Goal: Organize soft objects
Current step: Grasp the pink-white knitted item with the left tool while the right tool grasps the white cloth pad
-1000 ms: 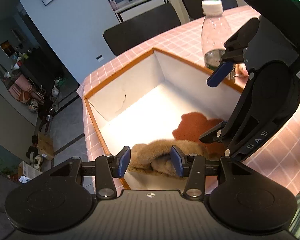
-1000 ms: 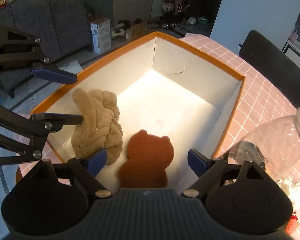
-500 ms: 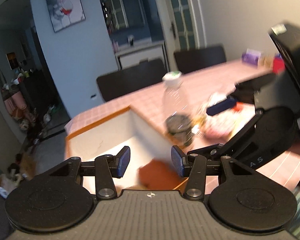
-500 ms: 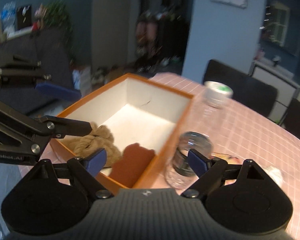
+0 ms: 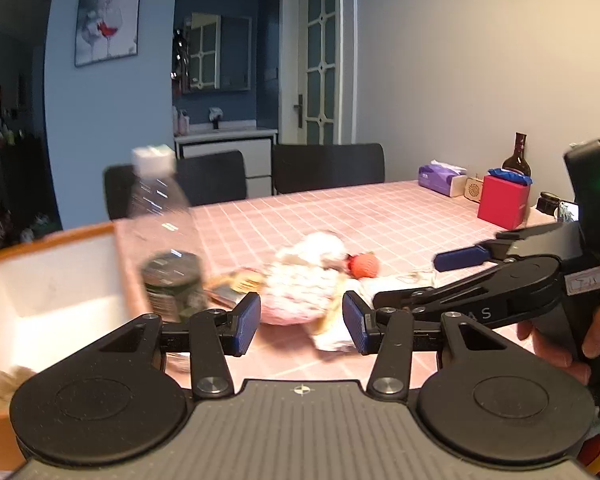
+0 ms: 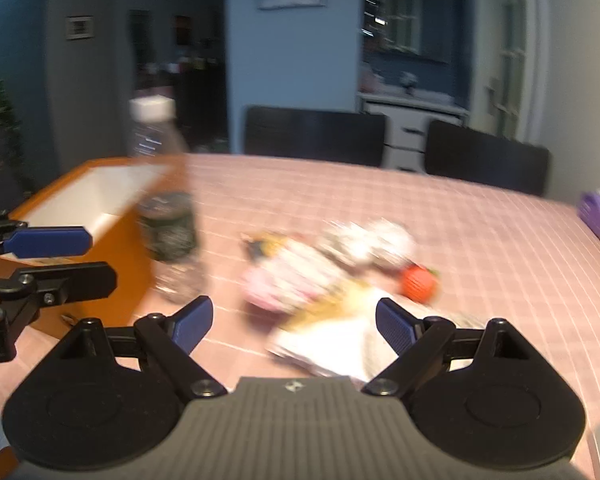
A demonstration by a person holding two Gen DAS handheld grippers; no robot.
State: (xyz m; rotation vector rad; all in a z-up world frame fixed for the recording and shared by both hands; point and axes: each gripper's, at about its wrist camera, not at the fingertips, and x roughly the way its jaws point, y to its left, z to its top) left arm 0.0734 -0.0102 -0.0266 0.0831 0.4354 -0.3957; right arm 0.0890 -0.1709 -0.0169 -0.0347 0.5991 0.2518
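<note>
Facing the pink knitted toy right of the bottle, the released left tool sits nearer than the released right tool.

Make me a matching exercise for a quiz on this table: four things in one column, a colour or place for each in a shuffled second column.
Things:
1. bottle
2. ball
3. tissue pack
4. box

Descriptions:
A. small and orange-red, beside the pale soft pile
B. purple, at the far side of the table
C. clear with a white cap, standing right next to the box
D. orange rim, white inside, at the table's left end

Pairs: 1-C, 2-A, 3-B, 4-D
</note>
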